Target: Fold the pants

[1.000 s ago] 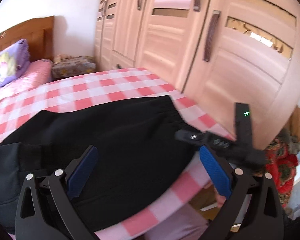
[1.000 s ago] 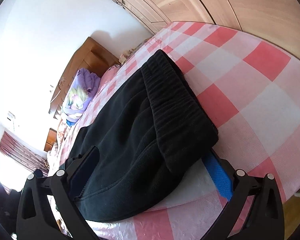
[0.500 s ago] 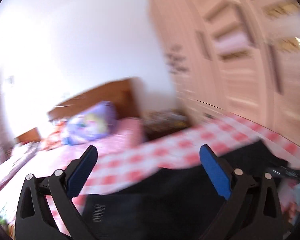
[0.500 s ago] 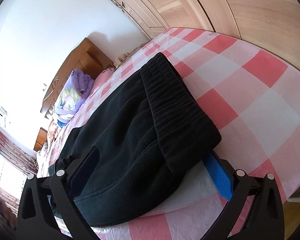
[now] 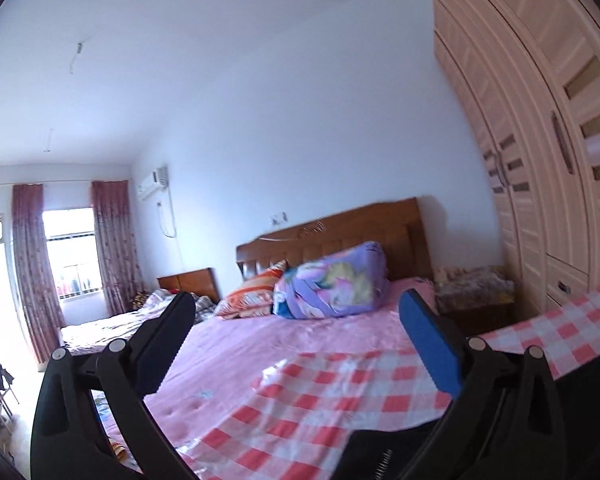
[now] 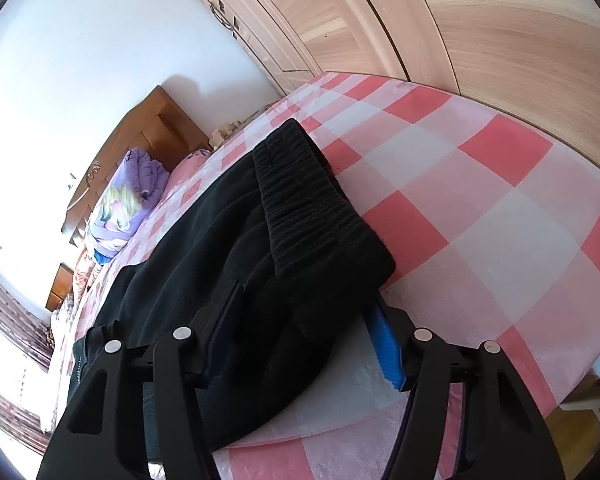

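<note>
- My right claw [image 6: 304, 332] had just been closing around the black pants [image 6: 235, 248], its pads pressing the waistband corner at lower centre.
- My left claw [image 5: 300, 344] hung open over the bed [image 5: 235, 344].

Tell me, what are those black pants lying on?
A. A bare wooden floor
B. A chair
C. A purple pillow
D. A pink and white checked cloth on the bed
D: the black pants lie spread on the pink and white checked cloth that covers the bed.
</note>
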The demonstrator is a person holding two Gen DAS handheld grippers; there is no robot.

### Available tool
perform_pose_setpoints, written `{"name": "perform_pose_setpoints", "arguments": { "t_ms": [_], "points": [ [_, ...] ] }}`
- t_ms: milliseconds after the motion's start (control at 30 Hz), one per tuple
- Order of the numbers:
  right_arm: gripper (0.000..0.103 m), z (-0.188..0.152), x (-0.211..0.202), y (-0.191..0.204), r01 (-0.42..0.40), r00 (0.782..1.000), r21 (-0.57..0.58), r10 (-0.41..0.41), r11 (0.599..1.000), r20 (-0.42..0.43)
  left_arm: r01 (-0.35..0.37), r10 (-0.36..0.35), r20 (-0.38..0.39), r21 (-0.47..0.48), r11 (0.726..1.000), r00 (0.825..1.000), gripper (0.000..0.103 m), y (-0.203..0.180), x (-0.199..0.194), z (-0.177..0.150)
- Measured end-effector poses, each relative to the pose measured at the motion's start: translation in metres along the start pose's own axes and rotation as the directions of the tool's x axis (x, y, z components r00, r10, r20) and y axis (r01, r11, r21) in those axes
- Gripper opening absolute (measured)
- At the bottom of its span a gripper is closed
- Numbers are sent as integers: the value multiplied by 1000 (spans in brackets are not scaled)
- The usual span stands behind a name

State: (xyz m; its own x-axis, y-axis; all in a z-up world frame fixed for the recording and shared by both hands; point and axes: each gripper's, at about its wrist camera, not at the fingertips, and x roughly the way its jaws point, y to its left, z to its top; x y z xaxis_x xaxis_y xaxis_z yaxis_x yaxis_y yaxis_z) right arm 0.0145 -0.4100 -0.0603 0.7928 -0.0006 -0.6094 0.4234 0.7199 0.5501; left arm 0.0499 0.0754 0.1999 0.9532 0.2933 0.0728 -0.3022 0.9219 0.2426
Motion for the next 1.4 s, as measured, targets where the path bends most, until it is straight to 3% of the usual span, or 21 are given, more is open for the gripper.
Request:
{"name": "perform_pose_setpoints", "arguments": {
  "t_ms": [133,267,667,700,833,1033,1167,1400],
  "points": [
    [65,-1,0,0,-7,1000,13,7,1000,4,-65,67,56,-39,997,996,102,35,-6,22],
    [83,-1,1,3,-48,999,11,48,999,-1,-99,101,103,-32,995,990,102,47,-16,37],
    [85,-1,4,15,12,1000,-24,-13,1000,-16,-91,94,119,-30,995,988,102,43,-22,37],
    [85,-1,4,16,16,1000,-30,-16,999,-18,-90,93,118,-28,996,989,102,43,-21,37],
    [59,-1,4,14,50,999,-36,-51,998,-15,-88,90,116,-20,996,989,102,42,-20,36],
    [43,-2,0,13,23,1000,-54,-22,998,19,-83,84,118,-10,996,989,102,40,-24,38],
    [37,0,-6,21,12,999,-86,-7,996,53,-80,79,121,-1,997,989,102,37,-25,37],
    [37,1,-7,24,1,998,-90,5,996,62,-56,53,113,19,998,992,102,24,-22,35]
  ]
}}
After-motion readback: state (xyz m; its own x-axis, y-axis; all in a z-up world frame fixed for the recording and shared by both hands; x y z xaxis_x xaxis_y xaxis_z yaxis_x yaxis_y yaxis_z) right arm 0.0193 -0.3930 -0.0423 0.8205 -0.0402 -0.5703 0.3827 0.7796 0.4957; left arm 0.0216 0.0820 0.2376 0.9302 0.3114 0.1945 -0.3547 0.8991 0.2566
